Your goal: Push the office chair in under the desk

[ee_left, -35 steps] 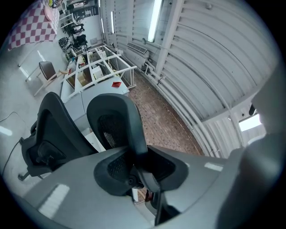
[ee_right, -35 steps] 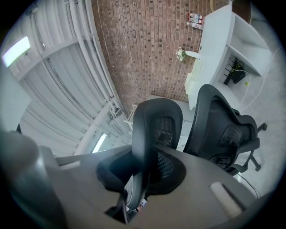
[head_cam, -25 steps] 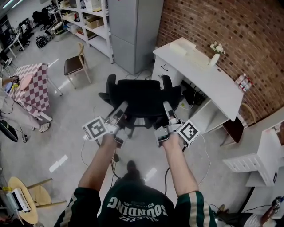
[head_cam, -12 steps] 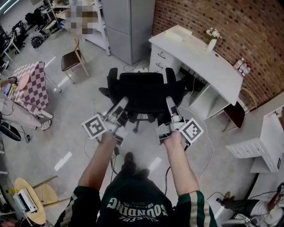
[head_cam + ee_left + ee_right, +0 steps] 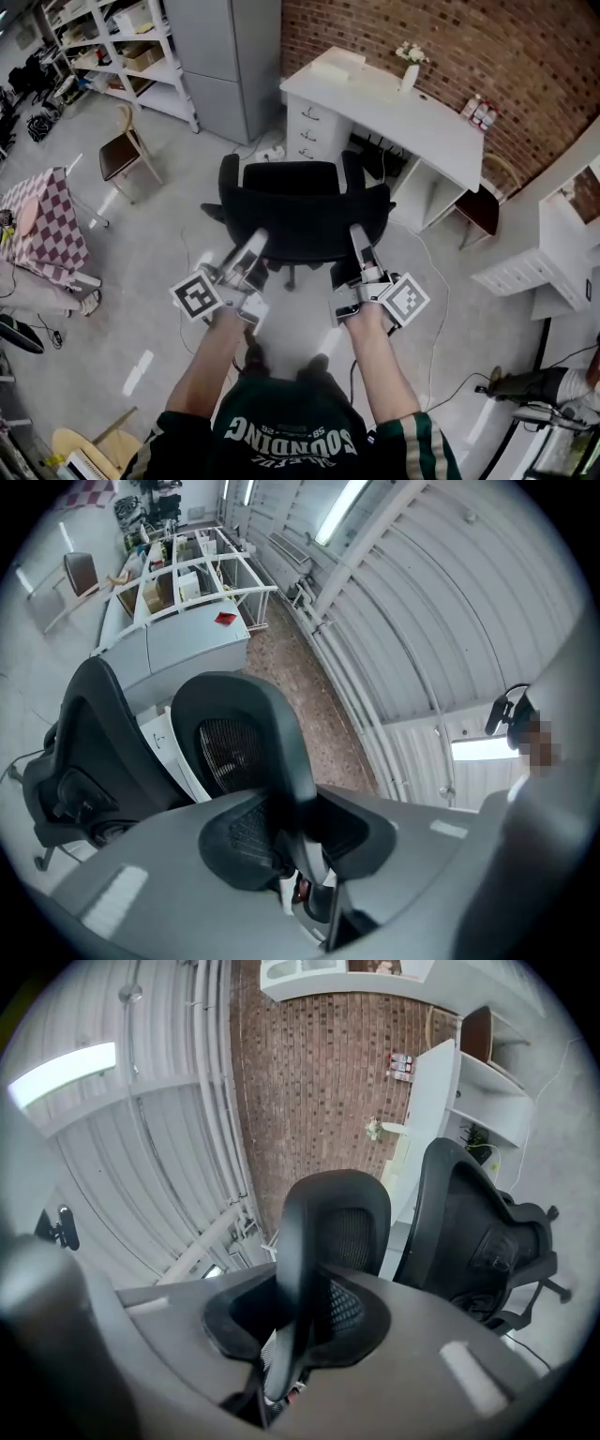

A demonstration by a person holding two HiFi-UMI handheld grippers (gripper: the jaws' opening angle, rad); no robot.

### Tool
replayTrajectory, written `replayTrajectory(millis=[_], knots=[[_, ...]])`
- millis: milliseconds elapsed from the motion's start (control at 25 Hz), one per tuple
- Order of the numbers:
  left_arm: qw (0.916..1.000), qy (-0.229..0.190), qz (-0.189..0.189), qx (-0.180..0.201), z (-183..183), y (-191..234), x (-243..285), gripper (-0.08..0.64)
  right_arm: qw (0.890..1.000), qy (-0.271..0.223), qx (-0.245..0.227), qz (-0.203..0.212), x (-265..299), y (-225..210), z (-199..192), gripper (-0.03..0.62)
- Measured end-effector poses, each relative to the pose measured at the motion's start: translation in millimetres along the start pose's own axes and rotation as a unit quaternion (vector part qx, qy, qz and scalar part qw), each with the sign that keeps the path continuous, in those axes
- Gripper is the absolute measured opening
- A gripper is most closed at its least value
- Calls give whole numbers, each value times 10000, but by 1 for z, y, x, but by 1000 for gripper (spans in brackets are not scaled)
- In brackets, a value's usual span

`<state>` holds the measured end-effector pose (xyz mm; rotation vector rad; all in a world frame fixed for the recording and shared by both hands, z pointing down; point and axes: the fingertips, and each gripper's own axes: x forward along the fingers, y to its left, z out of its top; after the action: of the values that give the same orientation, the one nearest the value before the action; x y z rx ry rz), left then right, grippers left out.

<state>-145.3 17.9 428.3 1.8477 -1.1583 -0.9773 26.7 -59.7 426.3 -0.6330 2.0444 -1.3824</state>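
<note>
Black mesh-backed office chair (image 5: 305,211) stands on grey floor (image 5: 169,244), white counter (image 5: 412,117) near at its 1 o'clock. The fingers of left gripper (image 5: 258,240) and right gripper (image 5: 357,233) are each clamped narrowly on its backrest rim.

Right gripper (image 5: 286,1330) — fingers (image 5: 422,1340) clamped on the black office chair (image 5: 342,1218).

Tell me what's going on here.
A person holds a gripper in each hand. The left gripper and the right gripper each have their jaws closed on the backrest rim of the black office chair. The chair stands on open floor, apart from the white desk by the brick wall, and is not yet pushed under it.
</note>
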Motion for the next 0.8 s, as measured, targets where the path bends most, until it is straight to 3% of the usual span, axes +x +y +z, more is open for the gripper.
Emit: replayTrajectory(millis=[400,800], knots=[[9970,716,-258,-167,8,3,5,100,9980,-600,-112,-190,-17,7,-14,40],[9889,1328,-634,-208,18,4,-32,100,9899,-1310,-296,-455,-45,24,-63,40]])
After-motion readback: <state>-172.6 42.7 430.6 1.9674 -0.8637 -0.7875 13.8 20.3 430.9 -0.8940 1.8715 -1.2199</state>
